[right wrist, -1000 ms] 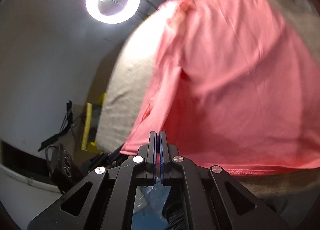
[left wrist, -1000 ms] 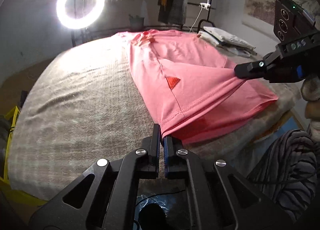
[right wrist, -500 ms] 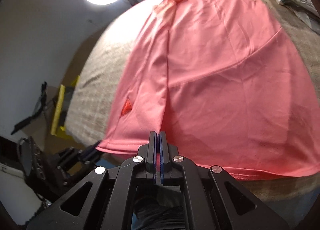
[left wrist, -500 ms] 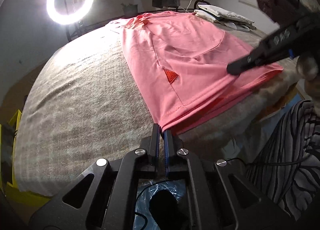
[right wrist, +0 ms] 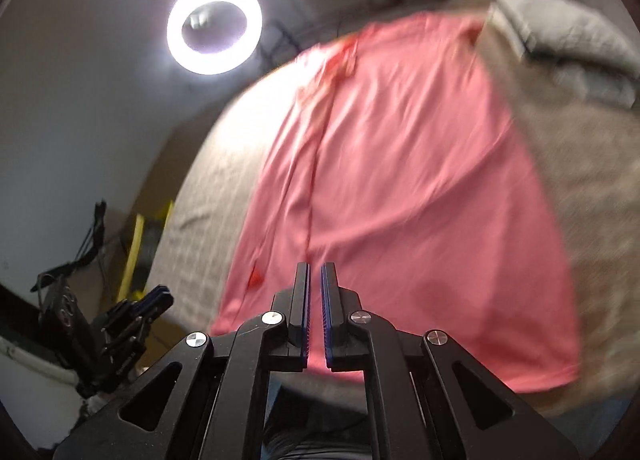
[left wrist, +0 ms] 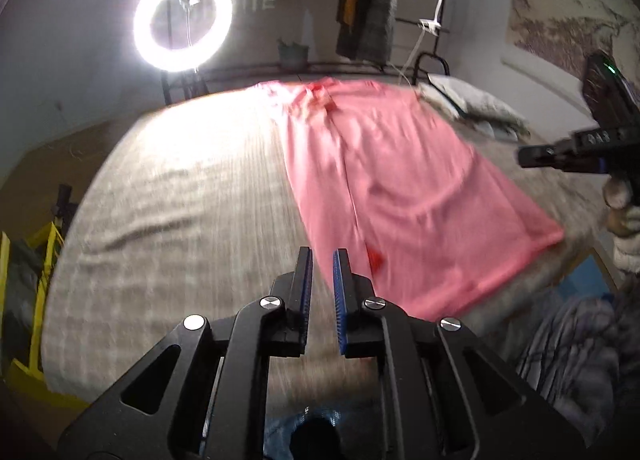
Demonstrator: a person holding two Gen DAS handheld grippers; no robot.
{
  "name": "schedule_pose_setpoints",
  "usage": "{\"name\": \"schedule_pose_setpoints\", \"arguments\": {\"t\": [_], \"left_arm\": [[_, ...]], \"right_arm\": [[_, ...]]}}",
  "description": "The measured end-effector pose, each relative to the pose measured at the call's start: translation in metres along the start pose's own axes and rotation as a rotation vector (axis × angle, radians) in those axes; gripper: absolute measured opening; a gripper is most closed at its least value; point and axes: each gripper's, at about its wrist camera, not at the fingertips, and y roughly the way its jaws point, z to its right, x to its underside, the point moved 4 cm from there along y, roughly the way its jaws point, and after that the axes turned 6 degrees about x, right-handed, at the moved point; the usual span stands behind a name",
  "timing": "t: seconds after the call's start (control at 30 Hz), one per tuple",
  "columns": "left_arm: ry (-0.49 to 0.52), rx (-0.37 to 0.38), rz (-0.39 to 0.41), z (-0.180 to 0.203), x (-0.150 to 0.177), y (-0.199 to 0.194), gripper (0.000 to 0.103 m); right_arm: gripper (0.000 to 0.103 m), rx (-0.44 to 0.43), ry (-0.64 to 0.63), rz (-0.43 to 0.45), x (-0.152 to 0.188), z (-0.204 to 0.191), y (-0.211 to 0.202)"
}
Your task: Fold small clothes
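One pink garment [left wrist: 404,196], spread flat on the grey-covered bed [left wrist: 172,196], long axis running from the near hem away toward the ring light [left wrist: 183,19], collar end far. Near hem just ahead and to the right of the left gripper [left wrist: 322,260], jaws opening, a narrow gap, nothing between. Right gripper [right wrist: 315,274] above the hem's middle, barely parted and empty, probably the nearer one for a fresh grasp.
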Motion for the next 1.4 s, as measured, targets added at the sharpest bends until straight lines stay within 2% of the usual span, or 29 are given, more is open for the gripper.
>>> {"name": "schedule_pose_setpoints", "arguments": {"t": [0.2, 0.3, 0.43, 0.5, 0.53, 0.57, 0.6, 0.73, 0.9, 0.93, 0.97, 1.03, 1.1, 1.23, 1.4], "left_arm": [[0.016, -0.027, 0.089, 0.015, -0.075, 0.015, 0.009], [0.008, -0.003, 0.105, 0.028, -0.108, 0.024, 0.009], [0.056, 0.033, 0.128, 0.061, -0.146, 0.030, 0.009], [0.089, 0.063, 0.129, 0.081, -0.155, 0.033, 0.009], [0.104, 0.078, 0.123, 0.091, -0.156, 0.036, 0.009], [0.119, 0.100, 0.112, 0.104, -0.154, 0.042, 0.009], [0.128, 0.122, 0.099, 0.115, -0.151, 0.048, 0.009], [0.144, 0.224, -0.013, 0.160, -0.116, 0.082, 0.009], [0.198, 0.327, -0.174, 0.225, -0.065, 0.116, 0.009], [0.212, 0.347, -0.192, 0.237, -0.056, 0.120, 0.016], [0.222, 0.365, -0.209, 0.248, -0.049, 0.124, 0.034], [0.236, 0.392, -0.234, 0.267, -0.033, 0.132, 0.053], [0.262, 0.406, -0.261, 0.286, -0.015, 0.140, 0.053], [0.319, 0.396, -0.291, 0.312, 0.007, 0.157, 0.053], [0.339, 0.386, -0.281, 0.320, 0.011, 0.164, 0.059]], "right_arm": [[0.004, 0.093, 0.019, 0.157, -0.034, 0.037, -0.033], [0.004, 0.125, 0.049, 0.192, -0.049, 0.059, -0.040], [0.006, 0.086, 0.073, 0.186, -0.066, 0.077, -0.047], [0.019, 0.079, 0.063, 0.195, -0.075, 0.085, -0.054], [0.032, 0.073, 0.061, 0.207, -0.077, 0.088, -0.058], [0.041, 0.067, 0.060, 0.218, -0.078, 0.088, -0.061], [0.042, 0.060, 0.058, 0.239, -0.081, 0.091, -0.067], [0.042, 0.029, 0.059, 0.267, -0.088, 0.107, -0.079], [0.042, 0.028, 0.127, 0.250, -0.094, 0.140, -0.078], [0.042, 0.032, 0.138, 0.245, -0.096, 0.146, -0.075], [0.042, 0.028, 0.143, 0.241, -0.097, 0.151, -0.073], [0.042, 0.036, 0.153, 0.230, -0.100, 0.160, -0.069], [0.042, 0.051, 0.158, 0.228, -0.103, 0.168, -0.068], [0.042, 0.022, 0.192, 0.236, -0.109, 0.184, -0.070], [0.042, -0.028, 0.219, 0.219, -0.121, 0.196, -0.057]]}}
